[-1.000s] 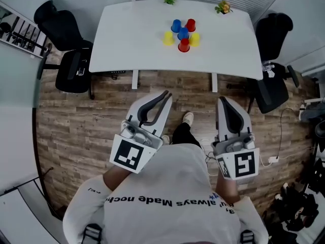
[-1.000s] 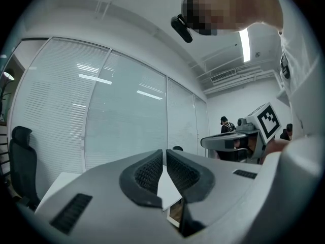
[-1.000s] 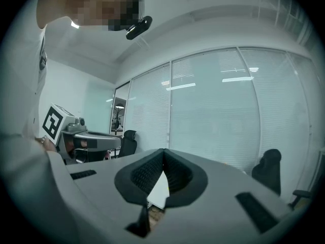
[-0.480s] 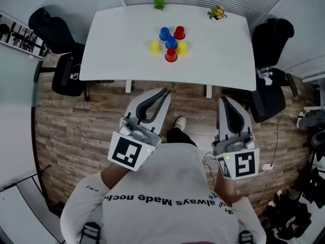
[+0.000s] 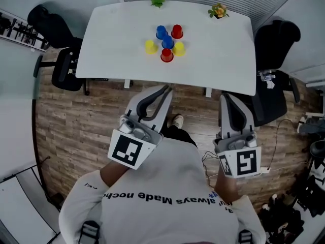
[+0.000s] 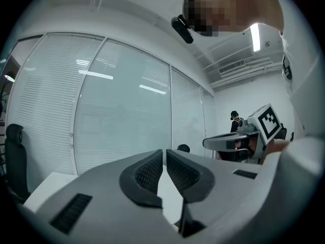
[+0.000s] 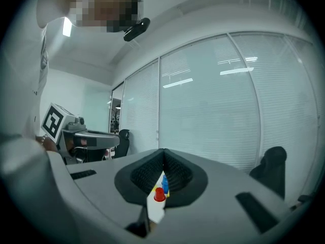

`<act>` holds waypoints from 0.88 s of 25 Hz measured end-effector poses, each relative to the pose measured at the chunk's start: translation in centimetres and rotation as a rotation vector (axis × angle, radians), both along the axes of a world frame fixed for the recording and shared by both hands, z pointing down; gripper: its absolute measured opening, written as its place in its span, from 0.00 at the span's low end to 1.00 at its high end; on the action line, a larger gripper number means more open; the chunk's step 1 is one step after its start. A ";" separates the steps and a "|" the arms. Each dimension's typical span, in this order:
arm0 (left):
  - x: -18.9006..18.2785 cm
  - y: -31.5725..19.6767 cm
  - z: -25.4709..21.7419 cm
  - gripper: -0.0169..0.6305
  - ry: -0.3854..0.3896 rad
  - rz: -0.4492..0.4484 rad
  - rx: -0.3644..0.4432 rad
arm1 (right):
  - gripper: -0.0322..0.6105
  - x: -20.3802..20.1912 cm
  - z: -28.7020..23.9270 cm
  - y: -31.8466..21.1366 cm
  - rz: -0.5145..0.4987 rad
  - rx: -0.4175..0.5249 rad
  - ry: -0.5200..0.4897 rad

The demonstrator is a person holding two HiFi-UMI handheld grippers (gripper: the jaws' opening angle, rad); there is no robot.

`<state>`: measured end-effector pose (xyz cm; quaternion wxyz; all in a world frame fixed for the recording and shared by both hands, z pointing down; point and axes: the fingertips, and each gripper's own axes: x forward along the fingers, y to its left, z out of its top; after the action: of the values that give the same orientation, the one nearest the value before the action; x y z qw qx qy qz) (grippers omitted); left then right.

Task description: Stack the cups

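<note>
Six small red, blue and yellow plastic cups (image 5: 167,43) stand unstacked on the white counter (image 5: 218,50), well apart from the left tool (image 5: 165,89) and right tool (image 5: 223,96), both closed and empty, so the approach looks to be the step in hand, next calling for opened jaws at one cup.

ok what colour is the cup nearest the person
Red. The nearest cup shows best in the head view.

We find white rectangular bench (image 5: 218,65) bare left and right of tight cluster of small red, blue and yellow plastic cups (image 5: 167,42); we see barely any gap between cups. Near bench edge bare. Small green plant (image 5: 157,1) and small yellow-flowered plant (image 5: 218,10) sit at far edge. Black office chair at left (image 5: 63,70) and black office chair at right (image 5: 274,90) flank bench. Wooden plank floor (image 5: 76,131) before us open.
</note>
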<state>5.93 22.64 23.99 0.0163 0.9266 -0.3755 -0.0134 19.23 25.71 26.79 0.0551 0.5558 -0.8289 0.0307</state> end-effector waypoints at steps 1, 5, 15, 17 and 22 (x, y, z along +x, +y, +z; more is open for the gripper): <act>0.1 -0.4 0.0 0.09 -0.001 -0.006 0.000 | 0.06 0.1 0.1 -0.3 -0.004 -0.001 -0.003; 0.2 -1.7 -0.3 0.09 -0.006 -0.025 0.016 | 0.06 0.6 0.2 -1.6 -0.011 0.001 -0.010; -1.3 -7.5 -0.7 0.09 0.022 -0.070 0.031 | 0.06 -0.9 -0.6 -7.7 -0.050 0.020 0.023; -1.7 -9.1 -0.9 0.09 0.023 -0.077 0.039 | 0.06 -1.2 -0.7 -9.2 -0.054 0.019 0.026; -2.8 -13.4 -0.3 0.09 0.019 -0.091 0.032 | 0.06 -2.3 -0.8 -13.5 -0.073 0.018 0.037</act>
<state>3.12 9.26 23.66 0.0044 0.9085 -0.4169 -0.0287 16.89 12.17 26.02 0.0666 0.5262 -0.8477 0.0110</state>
